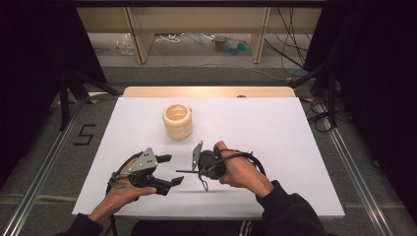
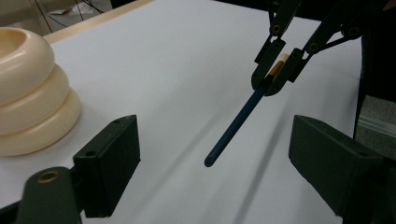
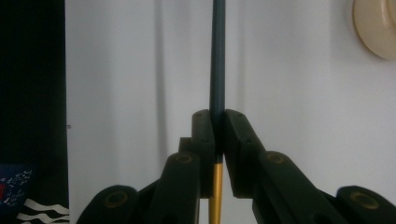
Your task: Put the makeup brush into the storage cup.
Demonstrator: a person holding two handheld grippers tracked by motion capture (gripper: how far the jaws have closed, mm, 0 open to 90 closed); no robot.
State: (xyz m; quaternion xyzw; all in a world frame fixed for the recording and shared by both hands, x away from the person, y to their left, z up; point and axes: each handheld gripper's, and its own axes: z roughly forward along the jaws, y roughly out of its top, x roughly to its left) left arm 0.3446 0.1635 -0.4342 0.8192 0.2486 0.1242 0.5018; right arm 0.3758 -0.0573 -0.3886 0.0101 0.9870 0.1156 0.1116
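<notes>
The right gripper (image 3: 217,140) is pinching a blue pencil (image 2: 238,121) between closed fingers (image 3: 238,140), holding it above the white counter (image 1: 255,128). The left gripper (image 2: 215,163) is hovering nearby, fingers (image 2: 109,158) spread wide. A cream ring stack (image 1: 177,121) is sitting farther back.

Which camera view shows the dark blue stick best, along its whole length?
The left gripper view: the dark blue stick shows from free tip to the right gripper clamping it. The right gripper view shows it end-on from the clamp. In the high view it is a thin dark line.
</notes>
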